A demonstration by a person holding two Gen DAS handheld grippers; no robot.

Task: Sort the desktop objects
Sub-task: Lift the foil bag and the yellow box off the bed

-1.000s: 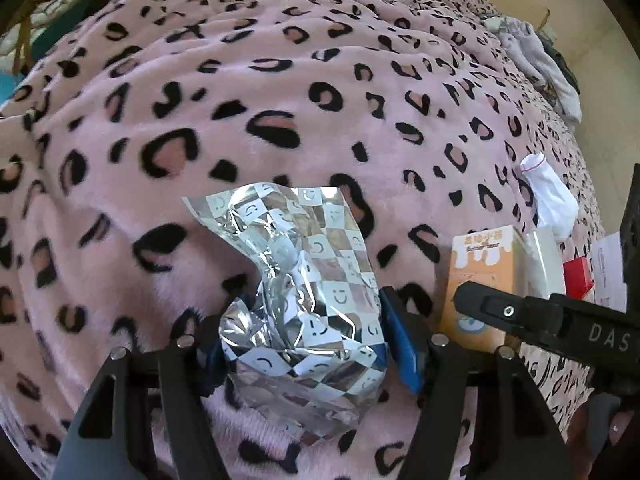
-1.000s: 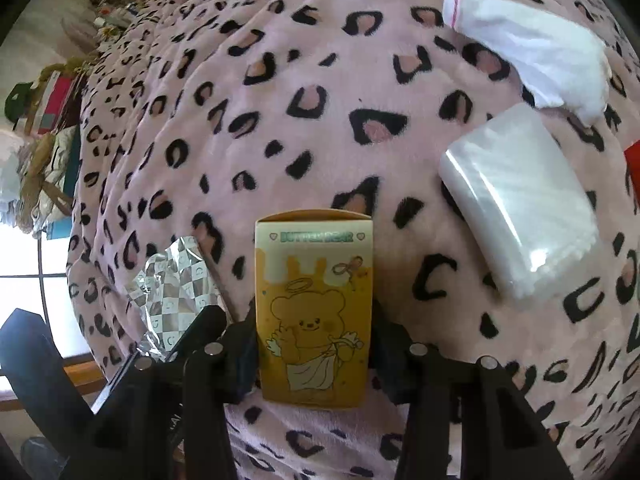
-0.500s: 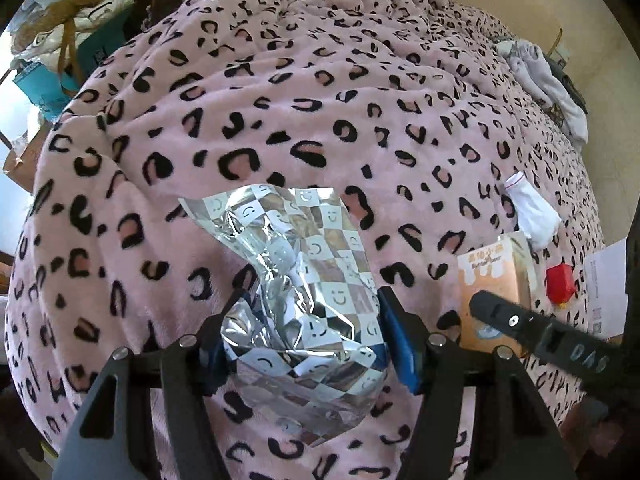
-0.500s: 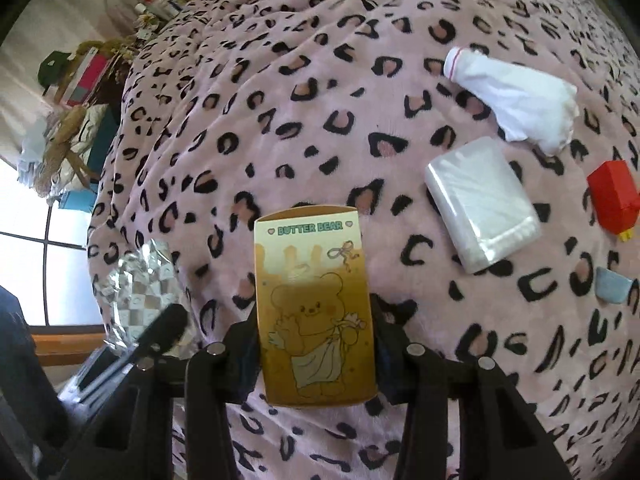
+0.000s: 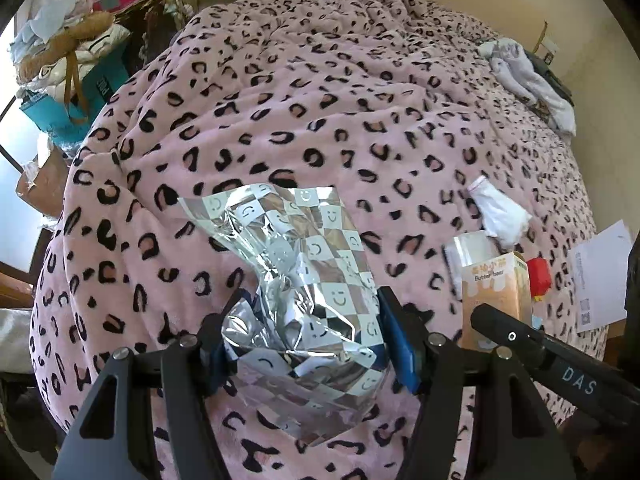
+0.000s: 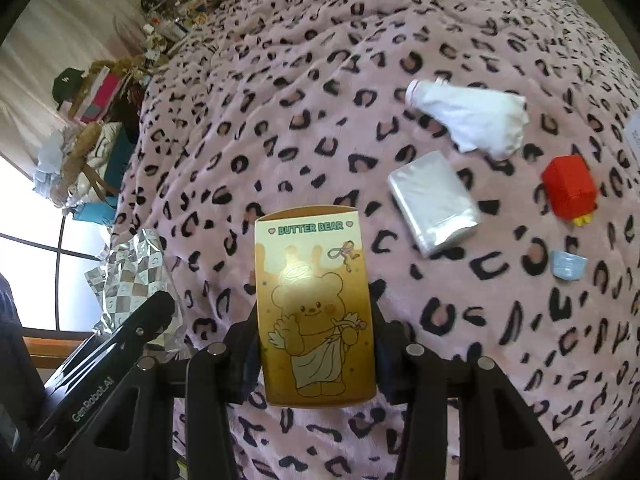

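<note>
Two grips: right gripper [image 6: 316,364] jaws clench yellow cardboard "BUTTER BEAR" box [image 6: 314,308]; left gripper [image 5: 308,348] jaws clench crinkled silver smiley-check foil bag [image 5: 296,280].

Open blanket left, clutter right

We saw bare blanket [image 6: 280,100] across the frame's upper left; sock [image 6: 472,120], clear packet [image 6: 434,206], red block [image 6: 570,190] and small cup [image 6: 568,266] crowded the right.

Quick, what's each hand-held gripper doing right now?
Left hand-held gripper: closed on the silver foil bag.
Right hand-held gripper: closed on the Butter Bear box.
</note>
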